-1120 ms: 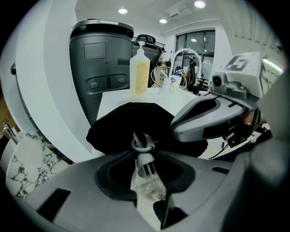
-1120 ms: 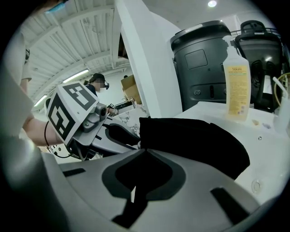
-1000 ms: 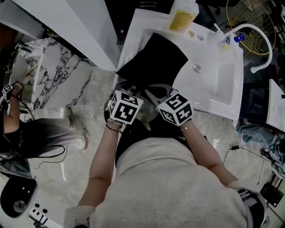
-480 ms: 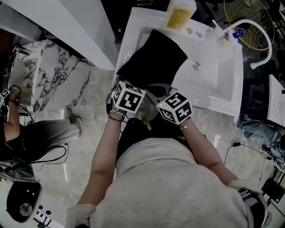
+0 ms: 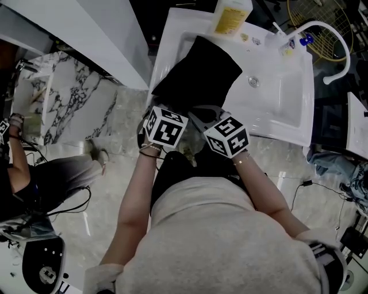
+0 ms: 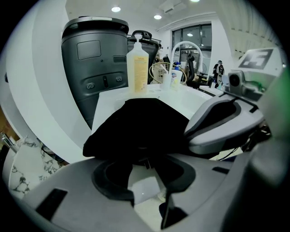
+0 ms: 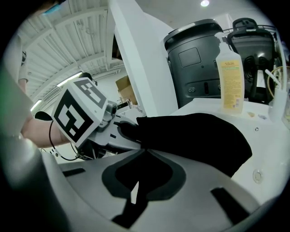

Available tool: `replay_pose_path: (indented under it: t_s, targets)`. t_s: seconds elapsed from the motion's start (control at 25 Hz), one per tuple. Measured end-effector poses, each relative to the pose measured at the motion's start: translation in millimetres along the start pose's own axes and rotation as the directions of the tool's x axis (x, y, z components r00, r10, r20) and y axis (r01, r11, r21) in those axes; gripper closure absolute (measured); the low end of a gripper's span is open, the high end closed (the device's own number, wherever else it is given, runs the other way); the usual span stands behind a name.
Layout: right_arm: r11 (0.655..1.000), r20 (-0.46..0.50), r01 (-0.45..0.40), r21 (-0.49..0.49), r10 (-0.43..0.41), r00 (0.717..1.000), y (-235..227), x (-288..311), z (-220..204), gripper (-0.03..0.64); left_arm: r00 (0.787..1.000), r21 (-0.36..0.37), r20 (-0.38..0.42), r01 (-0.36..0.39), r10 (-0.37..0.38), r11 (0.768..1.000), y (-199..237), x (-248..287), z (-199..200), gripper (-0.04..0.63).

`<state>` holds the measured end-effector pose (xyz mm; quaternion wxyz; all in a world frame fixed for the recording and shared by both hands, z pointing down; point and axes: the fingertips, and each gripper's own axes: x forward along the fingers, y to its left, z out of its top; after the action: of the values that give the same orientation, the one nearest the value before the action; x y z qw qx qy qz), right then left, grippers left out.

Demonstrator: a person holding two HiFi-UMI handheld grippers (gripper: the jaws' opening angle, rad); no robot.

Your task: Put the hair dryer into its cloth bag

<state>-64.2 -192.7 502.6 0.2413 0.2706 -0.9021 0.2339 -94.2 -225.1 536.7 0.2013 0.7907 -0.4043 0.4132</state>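
Item 1 — black cloth bag [image 5: 198,74], flat across the left rim of white basin [image 5: 282,97]. 2 grippers at its near edge: left gripper [image 6: 145,168] jaws half apart, hem at their tips; right gripper [image 7: 144,152] jaws closed — pinching the hem.

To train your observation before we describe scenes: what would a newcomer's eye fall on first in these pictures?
The black cloth bag sprawled across the white sink stands out most. At its near edge sit the left gripper and the right gripper, each carrying a bold square-marker cube; the right gripper is shut on the cloth. A yellow-labelled bottle stands at the sink's back edge.
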Motion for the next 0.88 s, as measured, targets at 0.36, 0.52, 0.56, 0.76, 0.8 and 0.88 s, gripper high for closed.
replay_pose_path:
  t_s: [0.36,0.52,0.56,0.76,0.8,0.88]
  targets:
    - [0.997,0.030,0.078,0.018,-0.079,0.996,2,-9,4,0.566,0.997,-0.084,0.077,0.005,0.001,0.996,9,-41,-16,0.494]
    - [0.993,0.071,0.112,0.037,-0.114,0.991,3,-22,9,0.538,0.985,-0.130,0.168,0.056,-0.033,0.990,0,-61,-10,0.557]
    - [0.992,0.083,0.115,0.045,-0.118,0.990,3,-25,10,0.531,0.978,-0.150,0.199,0.087,-0.056,0.985,-4,-64,-7,0.565]
    - [0.994,0.105,0.080,0.071,-0.088,0.991,5,-34,8,0.509,0.918,-0.272,0.356,0.280,-0.174,0.920,-23,-74,8,0.568]
    - [0.994,0.111,0.083,0.077,-0.091,0.990,4,-36,8,0.509,0.909,-0.279,0.378,0.294,-0.176,0.914,-25,-77,11,0.571]
    - [0.993,0.131,0.088,0.082,-0.099,0.987,1,-41,11,0.596,0.891,-0.264,0.414,0.313,-0.186,0.912,-29,-83,16,0.574]
